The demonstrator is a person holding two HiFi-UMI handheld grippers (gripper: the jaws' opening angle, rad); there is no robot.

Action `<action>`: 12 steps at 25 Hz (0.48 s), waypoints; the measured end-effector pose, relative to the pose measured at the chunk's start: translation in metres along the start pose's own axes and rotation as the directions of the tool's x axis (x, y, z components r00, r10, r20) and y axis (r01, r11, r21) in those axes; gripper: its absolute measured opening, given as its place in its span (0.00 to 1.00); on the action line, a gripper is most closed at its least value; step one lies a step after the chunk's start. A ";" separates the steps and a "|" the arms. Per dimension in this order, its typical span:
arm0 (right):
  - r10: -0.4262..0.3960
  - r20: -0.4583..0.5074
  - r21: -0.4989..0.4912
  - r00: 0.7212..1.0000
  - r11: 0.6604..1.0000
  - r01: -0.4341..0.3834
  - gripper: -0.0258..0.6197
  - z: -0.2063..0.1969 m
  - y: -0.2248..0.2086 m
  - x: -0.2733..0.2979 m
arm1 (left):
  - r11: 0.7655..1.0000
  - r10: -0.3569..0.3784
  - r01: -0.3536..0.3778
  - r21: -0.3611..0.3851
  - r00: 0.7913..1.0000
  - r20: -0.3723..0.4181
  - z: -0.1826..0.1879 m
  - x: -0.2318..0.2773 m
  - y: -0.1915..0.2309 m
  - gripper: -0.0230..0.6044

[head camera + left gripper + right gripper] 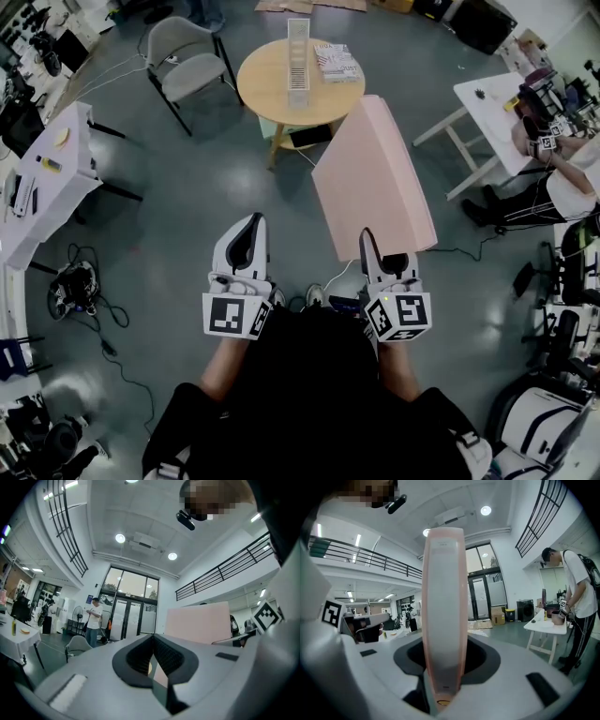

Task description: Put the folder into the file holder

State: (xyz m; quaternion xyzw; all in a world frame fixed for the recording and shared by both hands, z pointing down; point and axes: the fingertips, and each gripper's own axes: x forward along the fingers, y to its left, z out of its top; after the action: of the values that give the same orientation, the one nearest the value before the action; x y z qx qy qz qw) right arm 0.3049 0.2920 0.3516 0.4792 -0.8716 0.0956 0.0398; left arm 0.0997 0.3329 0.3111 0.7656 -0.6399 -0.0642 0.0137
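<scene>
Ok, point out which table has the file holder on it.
The round wooden table straight ahead: the file holder stands on it. The left white table and right white table have none.

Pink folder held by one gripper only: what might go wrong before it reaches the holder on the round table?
The right gripper pinches the large pink folder only at its near edge, so it could twist or slip. The file holder looks narrow with thin slots; the wide folder may miss or tip it. The shut left gripper steadies nothing.
</scene>
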 end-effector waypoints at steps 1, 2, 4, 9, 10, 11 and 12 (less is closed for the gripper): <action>-0.002 -0.002 0.000 1.000 1.000 0.002 0.27 -0.001 0.002 0.001 | 1.000 -0.002 0.002 -0.002 1.000 0.000 0.000 -0.001 0.002 0.05; -0.005 -0.003 0.000 1.000 1.000 0.005 0.27 -0.001 0.003 0.001 | 1.000 -0.005 0.005 -0.003 1.000 -0.001 0.000 -0.002 0.003 0.05; -0.011 -0.004 0.000 1.000 1.000 0.011 0.27 -0.002 0.006 0.002 | 1.000 -0.009 0.009 -0.004 1.000 -0.001 0.001 -0.003 0.006 0.05; -0.025 0.003 0.005 1.000 1.000 0.025 0.26 -0.003 0.017 0.006 | 1.000 -0.019 0.019 -0.006 1.000 0.001 0.000 -0.008 0.019 0.05; -0.028 0.005 0.005 1.000 1.000 0.028 0.26 -0.003 0.020 0.008 | 1.000 -0.023 0.023 -0.004 1.000 0.002 0.001 -0.009 0.022 0.05; -0.032 0.007 0.005 0.999 0.999 0.032 0.26 -0.002 0.024 0.009 | 1.000 -0.027 0.027 -0.002 1.000 0.003 0.002 -0.010 0.025 0.05; -0.035 0.009 0.005 0.999 0.999 0.035 0.26 -0.001 0.027 0.011 | 1.000 -0.031 0.031 -0.001 1.000 0.005 0.003 -0.011 0.029 0.05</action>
State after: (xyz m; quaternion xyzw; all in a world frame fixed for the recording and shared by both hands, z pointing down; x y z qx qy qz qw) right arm 0.2760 0.2974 0.3510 0.4950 -0.8629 0.0948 0.0366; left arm 0.0688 0.3381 0.3118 0.7752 -0.6281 -0.0667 0.0115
